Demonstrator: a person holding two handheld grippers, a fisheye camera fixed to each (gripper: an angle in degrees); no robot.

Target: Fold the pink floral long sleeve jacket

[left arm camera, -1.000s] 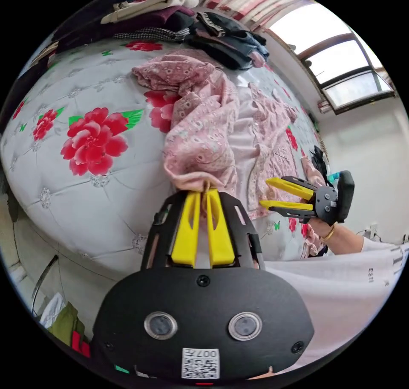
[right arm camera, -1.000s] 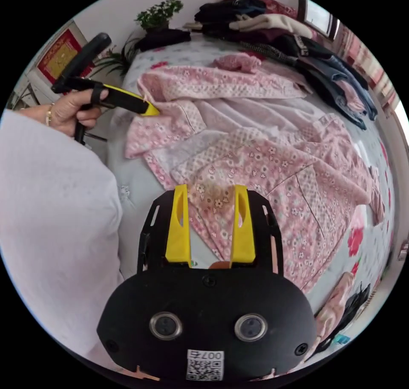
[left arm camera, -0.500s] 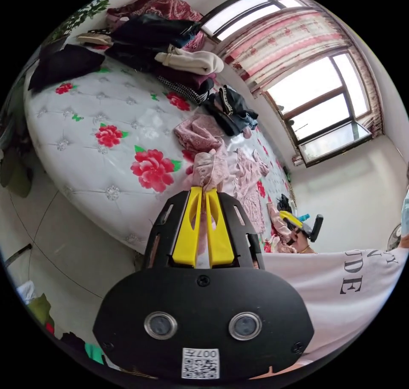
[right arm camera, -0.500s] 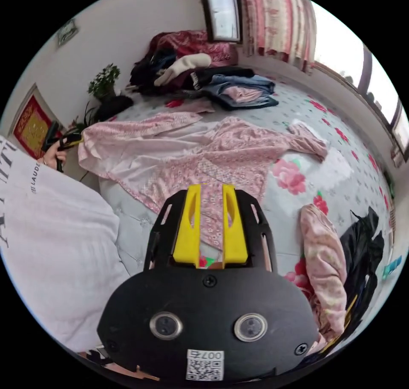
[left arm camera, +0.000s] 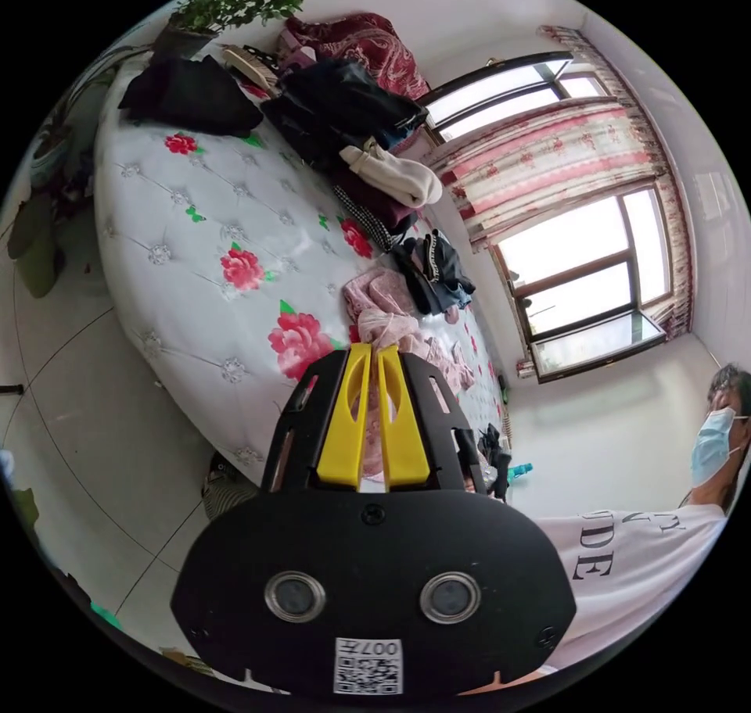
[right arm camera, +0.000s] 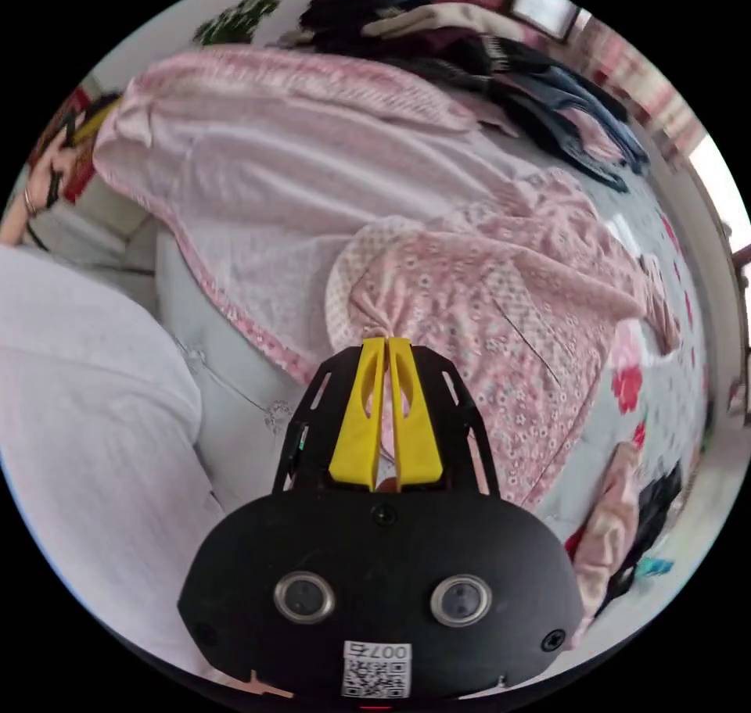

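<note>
I have the left gripper (left arm camera: pixel 374 349) clamped on a bunched fold of the pink floral jacket (left arm camera: pixel 391 330), its two yellow jaws pressed together with cloth pinched at the tips. The right gripper (right arm camera: pixel 386 343) is likewise closed on a gathered corner of the same jacket, where the fabric puckers into a small knot between the jaws. I hold two separate points so that the garment hangs taut between them and can be spread, rather than dragged in a heap.

In the right gripper view the jacket (right arm camera: pixel 438 275) is lifted partly off the bed (right arm camera: pixel 665 275); its pale lining faces up across the upper part, while the printed front panel drapes toward the bed's near edge. My left hand (right arm camera: pixel 31 197) shows at the far side of that view, holding the other end high.

In the left gripper view the bed (left arm camera: pixel 180 220) carries a pile of other clothes (left arm camera: pixel 344 119) along its far side, which leaves the near half free for laying the jacket flat. A second pink garment (right arm camera: pixel 618 502) hangs off the bed's edge, apart from the jacket. I judge the step in hand to be opening and straightening the jacket before any fold is made.
</note>
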